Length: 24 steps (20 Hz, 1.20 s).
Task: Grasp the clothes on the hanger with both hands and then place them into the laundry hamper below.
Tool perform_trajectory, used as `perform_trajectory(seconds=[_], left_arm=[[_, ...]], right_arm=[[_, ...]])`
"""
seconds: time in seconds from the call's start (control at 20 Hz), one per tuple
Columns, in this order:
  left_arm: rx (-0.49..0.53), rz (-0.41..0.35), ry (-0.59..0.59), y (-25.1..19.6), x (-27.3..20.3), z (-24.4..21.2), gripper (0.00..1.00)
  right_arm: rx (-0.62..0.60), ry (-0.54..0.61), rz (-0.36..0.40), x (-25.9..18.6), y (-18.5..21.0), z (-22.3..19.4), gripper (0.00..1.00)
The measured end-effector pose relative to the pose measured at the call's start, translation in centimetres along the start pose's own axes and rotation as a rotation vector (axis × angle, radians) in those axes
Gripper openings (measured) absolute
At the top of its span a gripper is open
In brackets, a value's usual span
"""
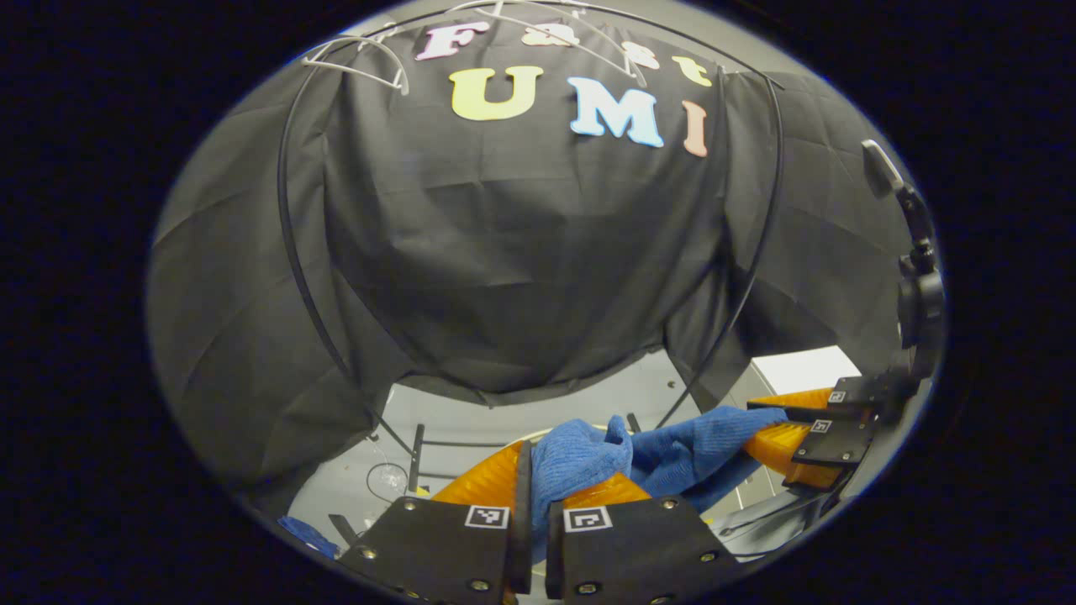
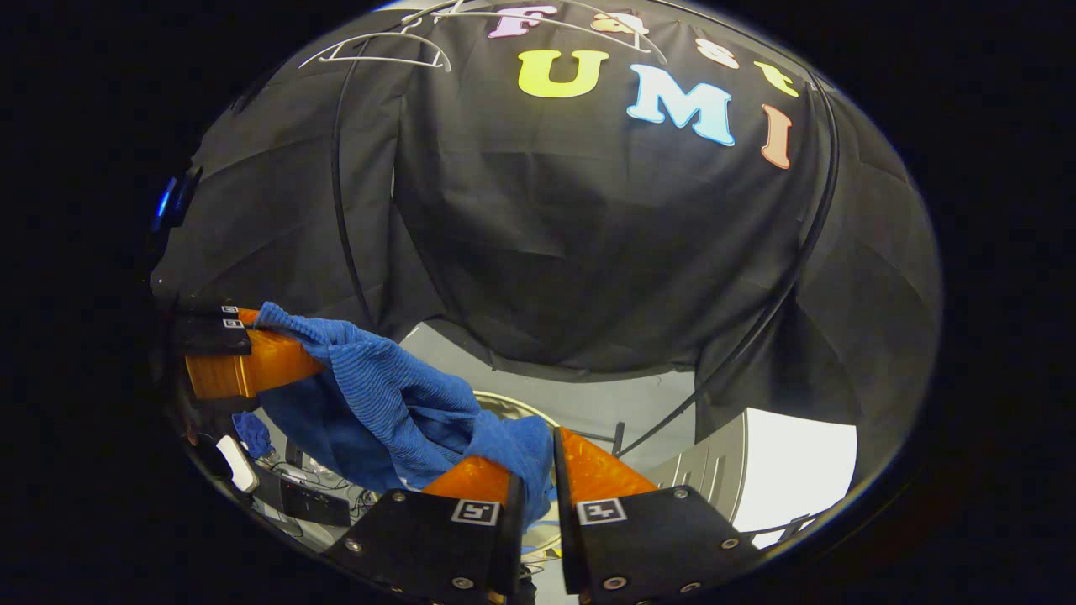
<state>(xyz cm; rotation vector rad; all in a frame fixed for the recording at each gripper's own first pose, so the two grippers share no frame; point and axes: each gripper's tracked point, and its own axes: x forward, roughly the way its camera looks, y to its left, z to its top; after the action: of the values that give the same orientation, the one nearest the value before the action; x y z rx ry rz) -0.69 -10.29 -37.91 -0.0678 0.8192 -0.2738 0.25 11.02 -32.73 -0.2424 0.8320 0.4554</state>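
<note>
Clothes, here one blue ribbed cloth, are hanging stretched between the two grippers, low in front of the black booth wall.

In the left gripper view, going from the left, the white hangers are sitting bare at the top edge, partly cut off. At the bottom the left gripper is pinching a bunched end of the cloth between its two orange fingers, which are standing close together on it. The cloth is running to the right, where the right gripper is holding the other end; how its fingers are closing is hard to make out at this edge.

In the right gripper view, the left gripper is showing at the far left with the blue cloth draped over its orange finger. The cloth is falling down to the right gripper, whose fingers are clamping a fold. A pale curved rim is peeking out behind the cloth; I cannot tell if this is the hamper, since most of it is hidden.
</note>
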Motion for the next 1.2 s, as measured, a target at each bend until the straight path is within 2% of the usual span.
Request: perform_trajectory(seconds=[0.05,0.1,0.2,0.25,0.3,0.35,0.45,0.5,0.55,0.6,0.75,0.8,0.85,1.05,1.2], left_arm=[[0.007,-0.006,0.017,0.0,-0.6,-0.9,0.11],[0.014,-0.014,0.019,-0.1,-0.4,-1.4,0.27],[0.033,-0.011,0.013,0.0,-1.3,-1.5,0.60],[0.042,0.001,0.006,0.3,-1.8,-1.4,0.77],[0.044,0.012,-0.002,0.6,-2.0,-1.2,0.93],[0.041,0.018,-0.011,0.9,-2.3,-0.9,0.93],[0.026,0.028,-0.040,1.3,-3.1,0.3,0.93],[0.020,0.034,-0.060,1.5,-3.5,1.0,0.93],[0.017,0.042,-0.086,1.7,-3.9,1.8,0.98],[0.016,0.055,-0.116,2.1,-4.5,2.9,0.93],[0.007,0.084,-0.209,3.0,-6.9,6.6,0.93],[0.004,0.091,-0.249,3.2,-7.9,8.3,0.87],[0.001,0.099,-0.290,3.4,-8.9,10.0,0.99],[-0.025,0.124,-0.441,3.1,-14.0,16.4,0.98],[-0.042,0.122,-0.528,1.7,-18.0,20.0,0.98]], right_arm=[[-0.006,0.010,0.004,0.1,0.2,-0.4,0.27],[-0.013,0.019,0.006,0.0,0.3,-0.5,0.34],[-0.018,0.007,0.009,-0.3,0.6,-0.1,0.53],[-0.019,0.002,0.010,-0.4,0.7,0.0,0.68],[-0.018,-0.002,0.008,-0.6,0.6,0.3,0.76],[-0.014,-0.009,0.005,-0.8,0.9,0.2,0.86],[-0.004,-0.023,0.002,-1.4,1.1,0.6,0.94],[0.002,-0.036,-0.002,-1.8,1.1,1.0,0.94],[0.008,-0.054,-0.008,-2.4,1.1,1.2,0.95],[0.012,-0.076,-0.014,-2.9,0.9,2.0,0.96],[0.034,-0.155,-0.025,-5.2,0.4,4.5,0.96],[0.042,-0.191,-0.031,-6.2,0.1,5.7,0.95],[0.049,-0.230,-0.043,-7.3,-0.7,7.1,0.95],[0.087,-0.392,-0.097,-11.7,-4.6,13.1,0.96],[0.113,-0.499,-0.131,-15.9,-7.5,16.0,0.95]])
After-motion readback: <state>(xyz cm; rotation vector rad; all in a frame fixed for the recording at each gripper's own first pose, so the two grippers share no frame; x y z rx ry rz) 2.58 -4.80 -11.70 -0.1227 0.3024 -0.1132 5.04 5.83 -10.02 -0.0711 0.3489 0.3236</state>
